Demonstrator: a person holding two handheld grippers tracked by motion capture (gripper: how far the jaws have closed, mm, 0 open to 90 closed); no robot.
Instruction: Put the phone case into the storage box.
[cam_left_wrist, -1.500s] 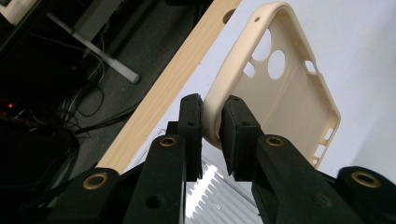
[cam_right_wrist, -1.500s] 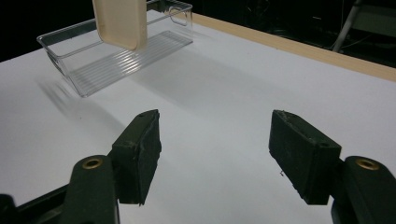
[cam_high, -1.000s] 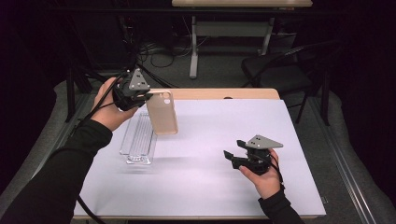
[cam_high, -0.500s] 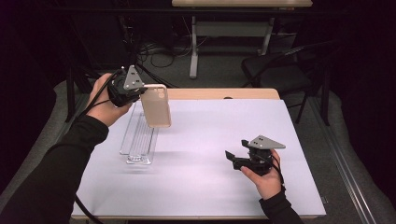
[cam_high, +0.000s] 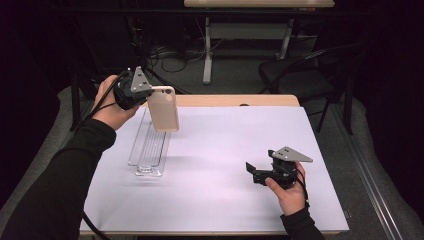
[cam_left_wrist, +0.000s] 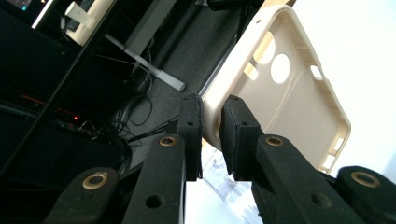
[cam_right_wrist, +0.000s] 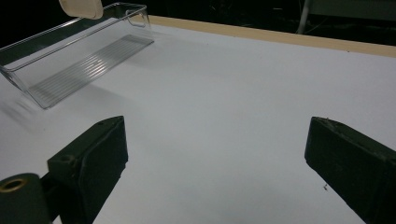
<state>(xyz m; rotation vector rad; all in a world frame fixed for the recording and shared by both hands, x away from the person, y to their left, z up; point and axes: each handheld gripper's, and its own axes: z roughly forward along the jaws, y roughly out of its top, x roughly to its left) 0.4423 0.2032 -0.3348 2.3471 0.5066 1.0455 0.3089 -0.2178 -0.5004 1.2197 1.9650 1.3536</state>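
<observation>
The left gripper (cam_high: 150, 91) holds a beige phone case (cam_high: 163, 109) in the air above the far end of a clear plastic tray (cam_high: 148, 147), which lies lengthwise on the white surface (cam_high: 225, 150). In the left gripper view its fingers (cam_left_wrist: 236, 135) are closed to a narrow gap on one rim of the case (cam_left_wrist: 285, 93), near a corner, so the case hangs free with its hollow inner side and camera cutouts turned toward that camera. Pinching the thin edge looks like the sensible grip here: the shell is too wide and flat to span across, and holding it by the rim leaves the rest clear to be lowered into the tray. The case is apart from the tray, lifted above it and not touching, so it seems to be either on its way in or just taken out; the pictures alone do not settle which

The right gripper (cam_high: 256, 172) rests low over the near right part of the surface, well apart from the tray. Its fingers (cam_right_wrist: 88, 158) stand wide with nothing between them, pointed toward the tray (cam_right_wrist: 70, 60), probably waiting so as to stay out of the working hand's way
</observation>
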